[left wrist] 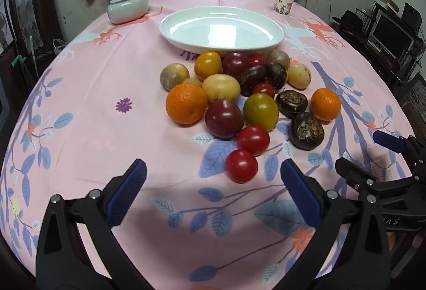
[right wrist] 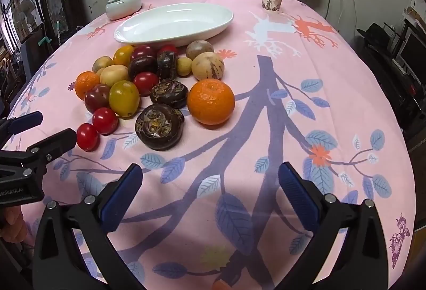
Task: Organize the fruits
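Blue-padded fingers of my left claw (left wrist: pixel 213 178) stand spread wide over the pink leaf-printed tablecloth (left wrist: pixel 93 130), gripping nothing. Just ahead of it, between the pad tips and slightly toward the right one, sits a small red tomato (left wrist: pixel 241 166), with a second red tomato (left wrist: pixel 253 140) touching it just beyond. Past those lies the fruit pile (left wrist: pixel 234 92): an orange (left wrist: pixel 186 104) on its left edge, a dark red plum (left wrist: pixel 224 118) beside that, a yellow-green fruit (left wrist: pixel 261 111) to the plum's right, and a dark brown water chestnut (left wrist: pixel 306 131) further right. Another orange (left wrist: pixel 326 104) marks the pile's right edge. Beyond the pile, a white oval dish (left wrist: pixel 170 31) rests bare, almost touching the farthest fruits.

My right claw (right wrist: pixel 210 176) is likewise released, pads wide apart with only cloth between them. From there, the pile lies ahead and to the left; the nearest pieces are a water chestnut (right wrist: pixel 159 127) and a large orange (right wrist: pixel 211 101).

Far off, a pale green lidded jar (left wrist: pixel 127 8) sits left of the dish and a paper cup (left wrist: pixel 284 2) to its right, both near the table's back edge.
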